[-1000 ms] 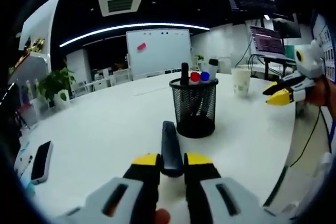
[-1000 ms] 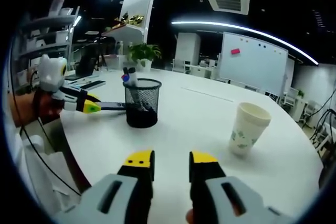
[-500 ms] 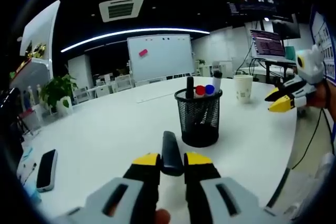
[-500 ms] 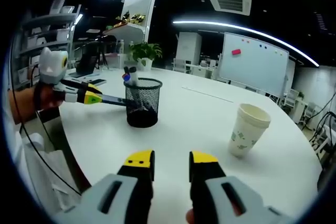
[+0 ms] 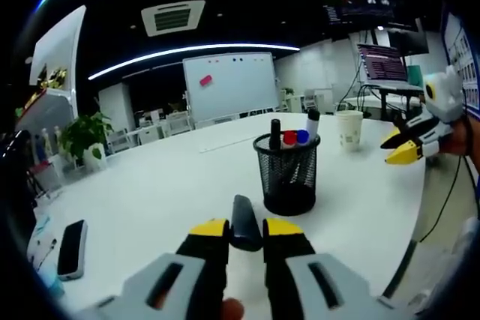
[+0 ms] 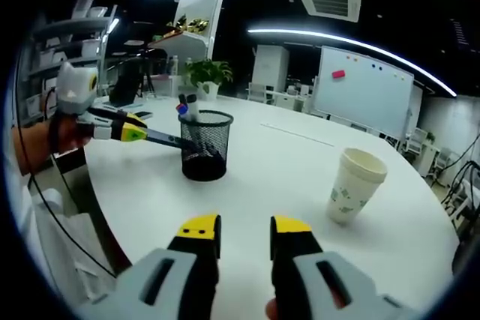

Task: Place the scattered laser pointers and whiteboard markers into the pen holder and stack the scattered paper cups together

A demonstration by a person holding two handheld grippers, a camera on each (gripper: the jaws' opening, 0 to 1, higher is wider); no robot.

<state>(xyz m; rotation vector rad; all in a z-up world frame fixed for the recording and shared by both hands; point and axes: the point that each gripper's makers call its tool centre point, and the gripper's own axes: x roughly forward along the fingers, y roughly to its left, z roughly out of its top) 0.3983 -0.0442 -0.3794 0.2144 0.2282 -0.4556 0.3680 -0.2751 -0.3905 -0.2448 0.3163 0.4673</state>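
One laser pointer (image 5: pixel 243 222) sits pinched in my left gripper (image 5: pixel 244 228), short of the pen holder (image 5: pixel 287 174). My right gripper (image 6: pixel 244 225) stands parted, holding nothing; the paper cup (image 6: pixel 353 183) is nearby on open table (image 6: pixel 262 155).

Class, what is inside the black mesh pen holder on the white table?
The pen holder holds several markers standing upright, with black, red and blue caps above the rim. Their lower bodies are blurred behind the mesh, so the exact count is unclear.
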